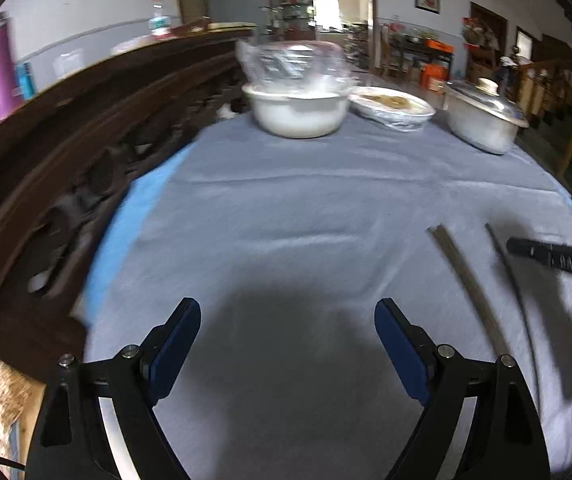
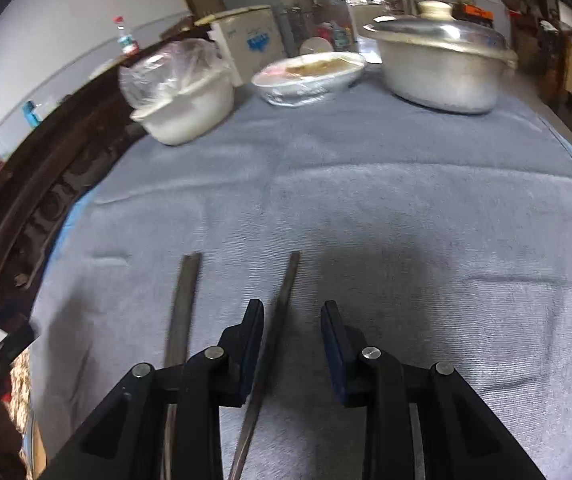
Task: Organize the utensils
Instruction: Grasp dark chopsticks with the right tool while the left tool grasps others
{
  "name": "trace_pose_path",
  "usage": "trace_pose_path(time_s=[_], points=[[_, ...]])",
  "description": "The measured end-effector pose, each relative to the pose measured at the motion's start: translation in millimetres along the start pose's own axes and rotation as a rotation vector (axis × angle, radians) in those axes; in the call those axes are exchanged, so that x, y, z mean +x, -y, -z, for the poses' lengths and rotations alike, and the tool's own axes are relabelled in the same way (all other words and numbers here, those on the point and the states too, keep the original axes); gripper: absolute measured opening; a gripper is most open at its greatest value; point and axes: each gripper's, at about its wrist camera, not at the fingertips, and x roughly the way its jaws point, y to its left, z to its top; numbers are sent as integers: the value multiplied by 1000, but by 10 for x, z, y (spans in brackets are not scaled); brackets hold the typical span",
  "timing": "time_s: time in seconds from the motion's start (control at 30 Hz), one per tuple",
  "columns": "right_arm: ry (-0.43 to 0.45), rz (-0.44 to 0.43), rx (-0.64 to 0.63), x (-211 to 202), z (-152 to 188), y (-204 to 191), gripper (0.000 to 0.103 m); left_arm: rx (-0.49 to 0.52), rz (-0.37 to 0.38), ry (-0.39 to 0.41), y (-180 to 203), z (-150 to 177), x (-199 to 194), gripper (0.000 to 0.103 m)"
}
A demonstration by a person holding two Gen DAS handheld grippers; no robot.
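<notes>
Two dark chopsticks lie apart on the grey-blue tablecloth. In the right wrist view the left chopstick (image 2: 184, 308) lies left of my right gripper. The right chopstick (image 2: 276, 328) runs between its jaws, close to the left finger. My right gripper (image 2: 292, 312) is open just above the cloth, not closed on anything. In the left wrist view both chopsticks, one (image 1: 466, 276) and the other (image 1: 514, 284), lie at the right, with the right gripper (image 1: 566, 260) over them. My left gripper (image 1: 288, 312) is open and empty over bare cloth.
At the table's far side stand a white bowl with a plastic bag (image 1: 298, 114), a plastic-wrapped plate of food (image 1: 392, 108) and a lidded metal pot (image 1: 482, 118). A dark carved wooden bench back (image 1: 66, 152) runs along the left edge.
</notes>
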Motion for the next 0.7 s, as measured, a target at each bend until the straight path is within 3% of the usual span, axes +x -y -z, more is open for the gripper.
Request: trace_pose_path(time_s=[0.1, 0.33, 0.4, 0.47, 0.57, 0.7], points=[[29, -38, -23, -36, 8, -82, 33, 17, 81, -33, 257, -184, 273, 89], [1, -17, -7, 21, 3, -25, 33, 11, 154, -122, 690, -351, 753, 89], [-17, -2, -7, 70, -42, -35, 31, -3, 181, -146, 731, -384, 834, 84], [-43, 21, -4, 149, -97, -46, 26, -10, 193, -179, 772, -416, 912, 72], [-74, 67, -6, 266, -157, -69, 16, 5, 171, -195, 844, -435, 986, 71], [-76, 82, -3, 276, -148, -57, 15, 9, 178, -202, 917, -460, 1024, 71]])
